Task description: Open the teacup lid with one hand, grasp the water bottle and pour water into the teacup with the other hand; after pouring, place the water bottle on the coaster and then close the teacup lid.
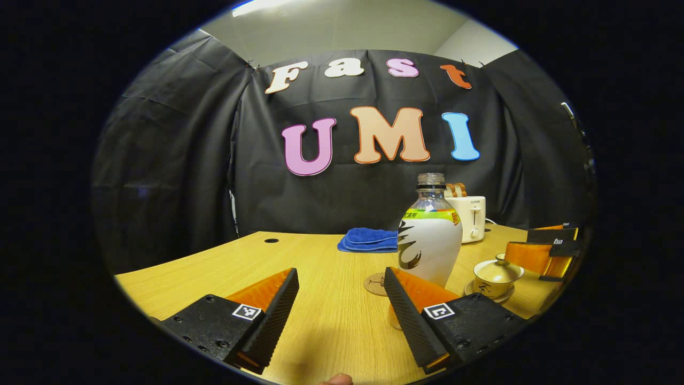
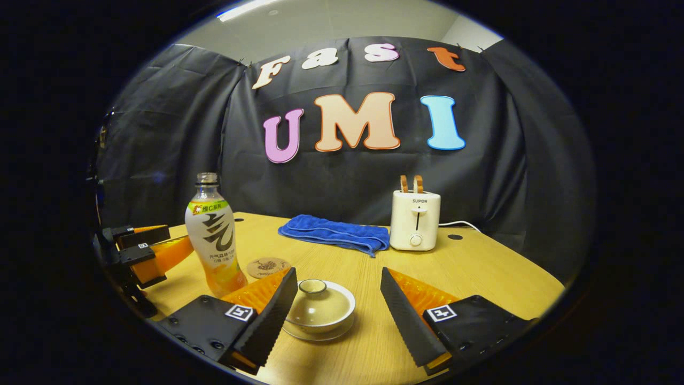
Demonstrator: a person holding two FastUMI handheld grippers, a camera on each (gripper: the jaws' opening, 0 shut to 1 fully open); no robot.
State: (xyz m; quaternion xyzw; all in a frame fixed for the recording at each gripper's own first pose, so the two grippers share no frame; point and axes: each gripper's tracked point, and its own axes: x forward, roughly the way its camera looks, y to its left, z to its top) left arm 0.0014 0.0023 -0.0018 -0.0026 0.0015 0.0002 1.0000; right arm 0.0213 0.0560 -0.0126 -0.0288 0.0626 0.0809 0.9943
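Yellow wood grain is seen on the table (image 2: 481, 267), which fills the lower half of both views, and black cloth is hung behind it as the wall, with a pale ceiling above. In the left gripper view, the left claw (image 1: 341, 299) is held wide open at the bottom of the frame, with nothing between its fingers; the water bottle (image 1: 429, 235) stands just behind its right finger, right of centre, with no cap on. A round coaster (image 1: 376, 284) is seen on the table just left of the bottle's foot. The teacup (image 1: 494, 278) sits on its saucer at the lower right, with the lid (image 1: 497, 268) still on. In the right gripper view, the right claw (image 2: 339, 299) is also spread wide and grips nothing; the lidded teacup is seen between its fingers, close to the left one, low in the middle of the frame. The bottle stands at the left there, and the coaster lies beside it. A blue towel (image 2: 336, 233) is folded in the middle, and a white toaster (image 2: 415, 220) stands to its right. Small writing is printed on the bottle's wrap, too small to be sure of.
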